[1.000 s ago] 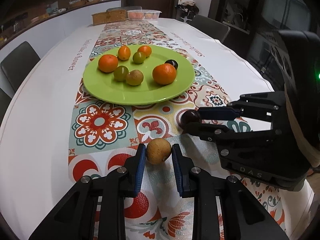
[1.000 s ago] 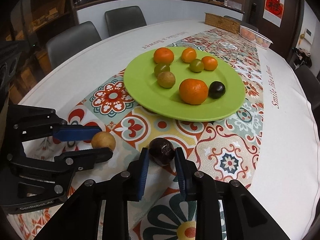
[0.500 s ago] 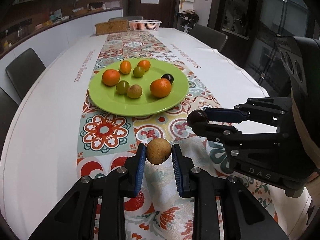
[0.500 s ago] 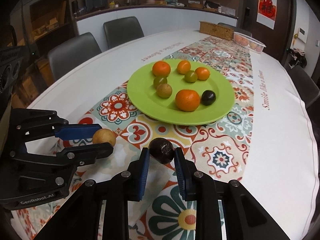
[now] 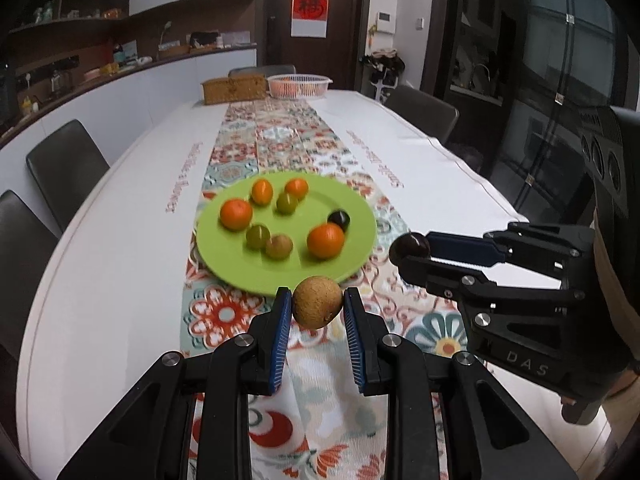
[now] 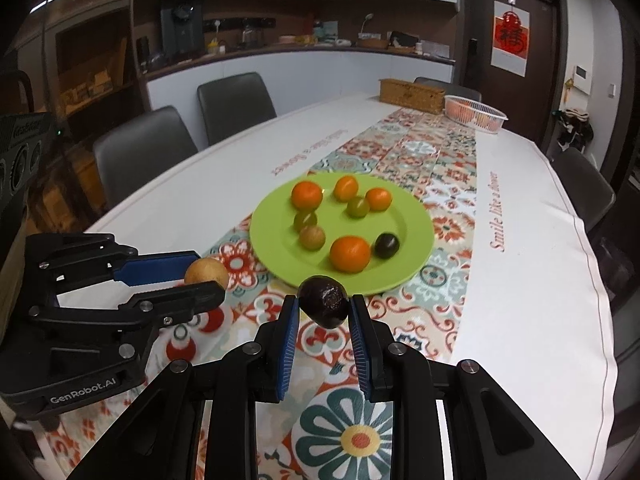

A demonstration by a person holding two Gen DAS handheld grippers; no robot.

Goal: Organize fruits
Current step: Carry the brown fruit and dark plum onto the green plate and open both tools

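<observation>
My left gripper (image 5: 317, 308) is shut on a small round brown fruit (image 5: 317, 301) and holds it above the tablecloth, just short of the green plate (image 5: 240, 268). My right gripper (image 6: 323, 308) is shut on a dark purple-brown fruit (image 6: 325, 300), also lifted, near the plate's (image 6: 412, 248) front rim. The plate carries several small oranges, green fruits, a brownish fruit and a dark plum. Each gripper shows in the other's view: the right one (image 5: 416, 250) with its dark fruit, the left one (image 6: 204, 278) with its brown fruit.
A long table with a white cloth and patterned runner (image 5: 288, 136). A wicker box (image 5: 234, 89) and a white basket (image 5: 298, 84) of fruit stand at the far end. Dark chairs (image 6: 236, 102) line both sides.
Both grippers have risen from the table with their fruits held, and the view has tilted up; the plate now sits lower and farther in both views.
</observation>
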